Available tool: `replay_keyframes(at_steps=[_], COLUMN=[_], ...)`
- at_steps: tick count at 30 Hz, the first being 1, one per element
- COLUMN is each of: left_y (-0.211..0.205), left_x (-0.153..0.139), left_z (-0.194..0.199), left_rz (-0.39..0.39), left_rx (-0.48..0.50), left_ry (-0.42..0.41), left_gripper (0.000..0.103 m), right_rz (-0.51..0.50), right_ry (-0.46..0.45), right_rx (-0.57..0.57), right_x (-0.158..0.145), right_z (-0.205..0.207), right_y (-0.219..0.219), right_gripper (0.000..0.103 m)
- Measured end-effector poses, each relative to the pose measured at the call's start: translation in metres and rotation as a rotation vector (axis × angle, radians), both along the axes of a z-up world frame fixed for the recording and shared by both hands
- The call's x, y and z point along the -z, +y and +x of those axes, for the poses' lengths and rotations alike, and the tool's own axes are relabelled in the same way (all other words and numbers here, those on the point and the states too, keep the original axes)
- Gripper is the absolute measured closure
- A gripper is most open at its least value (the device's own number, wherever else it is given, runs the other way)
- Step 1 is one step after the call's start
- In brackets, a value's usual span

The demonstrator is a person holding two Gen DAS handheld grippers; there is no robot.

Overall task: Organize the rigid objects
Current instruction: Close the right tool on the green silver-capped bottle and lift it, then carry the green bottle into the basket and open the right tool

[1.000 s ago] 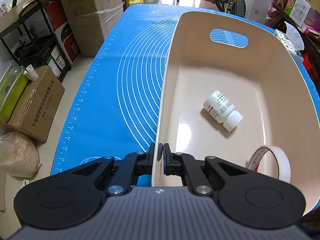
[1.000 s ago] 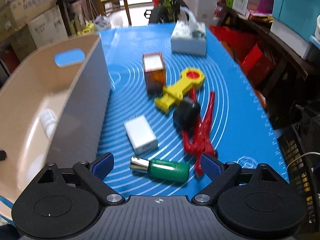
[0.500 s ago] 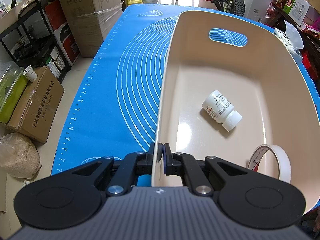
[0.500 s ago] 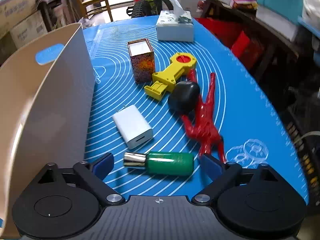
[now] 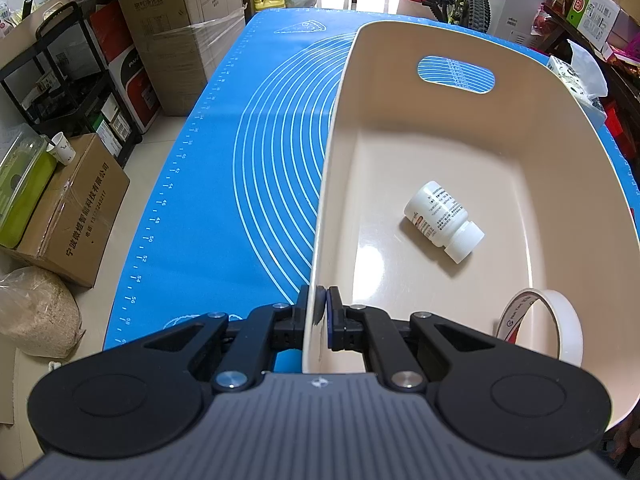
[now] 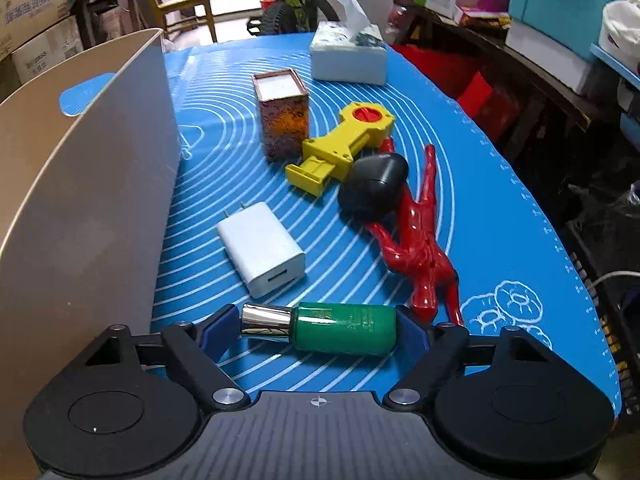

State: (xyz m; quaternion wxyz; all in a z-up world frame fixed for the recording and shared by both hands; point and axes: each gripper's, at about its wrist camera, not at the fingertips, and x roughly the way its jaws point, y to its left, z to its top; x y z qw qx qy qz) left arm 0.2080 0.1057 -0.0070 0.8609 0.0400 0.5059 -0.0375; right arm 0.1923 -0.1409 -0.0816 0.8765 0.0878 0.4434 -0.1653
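Left claw (image 5: 321, 312) clamped on bin (image 5: 560, 128) rim, lower centre of left view; pill bottle (image 5: 443, 221) lying mid-bin, tape roll (image 5: 540, 326) at lower right inside bin

Right claw (image 6: 318, 328) closing around green bottle (image 6: 336, 326) lying crosswise on blue mat (image 6: 472, 184), bottom centre of right view; pads at both ends, firm contact unclear

Charger (image 6: 262, 249) just above bottle; red figure (image 6: 420, 240), black case (image 6: 374, 186), yellow toy (image 6: 340, 148), box (image 6: 283, 114) beyond on counter

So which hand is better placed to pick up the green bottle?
Right. The right gripper has the green bottle between its closing jaws; the left gripper is clamped on the bin wall.
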Motion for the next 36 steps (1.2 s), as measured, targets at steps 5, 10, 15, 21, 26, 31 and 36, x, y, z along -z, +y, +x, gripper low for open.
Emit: replay_keyframes(at_steps=[5, 10, 15, 21, 26, 31, 36], left_y=[0.000, -0.001, -0.001, -0.001, 0.000, 0.000, 0.000], left_x=[0.000, 0.001, 0.001, 0.001, 0.000, 0.000, -0.001], left_z=[0.000, 0.000, 0.001, 0.001, 0.000, 0.000, 0.000], left_rz=[0.000, -0.005, -0.005, -0.006, -0.002, 0.002, 0.003], left_rx=[0.000, 0.000, -0.001, -0.001, 0.000, -0.002, -0.001], left_ry=[0.000, 0.004, 0.004, 0.005, 0.004, 0.003, 0.003], left_gripper=[0.094, 0.094, 0.094, 0.094, 0.094, 0.094, 0.094], right_rz=[-0.022, 0.008, 0.015, -0.002, 0.007, 0.024, -0.017], right_ry=[-0.008, -0.026, -0.104, -0.216, -0.329, -0.431, -0.524], right_rx=[-0.007, 0.011, 0.027, 0.044, 0.007, -0.040, -0.137], right_x=[-0.001, -0.007, -0.022, -0.048, -0.073, -0.099, -0.123], right_z=[-0.001, -0.003, -0.009, -0.017, -0.019, -0.019, -0.017], right_y=[0.002, -0.003, -0.003, -0.006, -0.004, 0.003, 0.025], right_gripper=[0.025, 0.025, 0.025, 0.025, 0.025, 0.025, 0.025])
